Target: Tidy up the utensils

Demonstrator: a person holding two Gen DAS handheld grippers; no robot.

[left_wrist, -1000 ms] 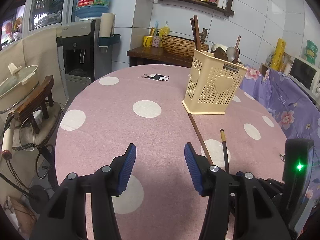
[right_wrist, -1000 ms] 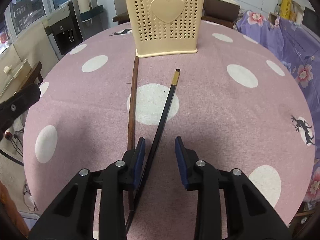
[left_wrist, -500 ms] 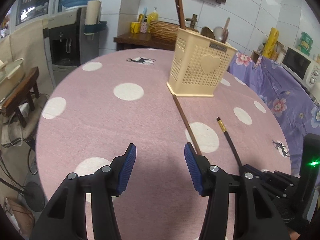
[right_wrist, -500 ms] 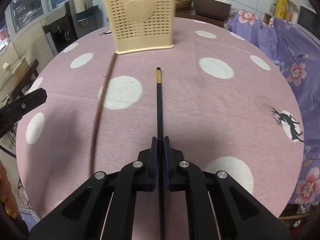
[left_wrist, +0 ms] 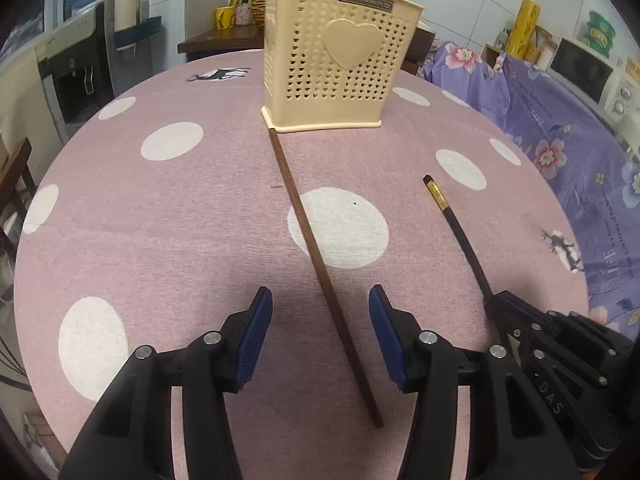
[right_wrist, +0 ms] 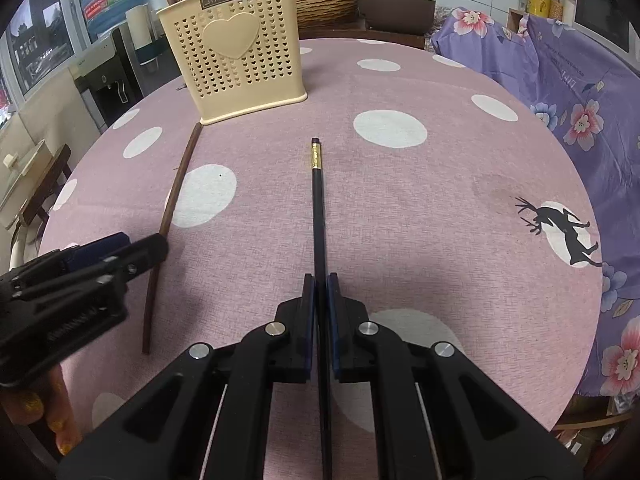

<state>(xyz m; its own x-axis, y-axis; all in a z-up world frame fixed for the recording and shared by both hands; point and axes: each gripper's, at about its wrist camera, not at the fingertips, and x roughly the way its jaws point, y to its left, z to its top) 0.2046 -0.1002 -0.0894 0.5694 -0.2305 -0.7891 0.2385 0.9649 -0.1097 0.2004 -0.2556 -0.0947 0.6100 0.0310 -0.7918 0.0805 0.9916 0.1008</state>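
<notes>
Two chopsticks left, one already pinched

Nearest me, the right gripper [right_wrist: 319,312] is pressed tight on the black chopstick [right_wrist: 318,208]; the left gripper [left_wrist: 320,334] is spread astride the brown chopstick [left_wrist: 316,252], whose far tip touches the cream holder [left_wrist: 336,60]. Held so near its end, the black chopstick could swivel and miss the holder's mouth.

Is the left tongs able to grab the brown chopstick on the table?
Probably yes. The left tongs are open, and the brown chopstick already lies on the tablecloth between their tips, with nothing covering it.
</notes>
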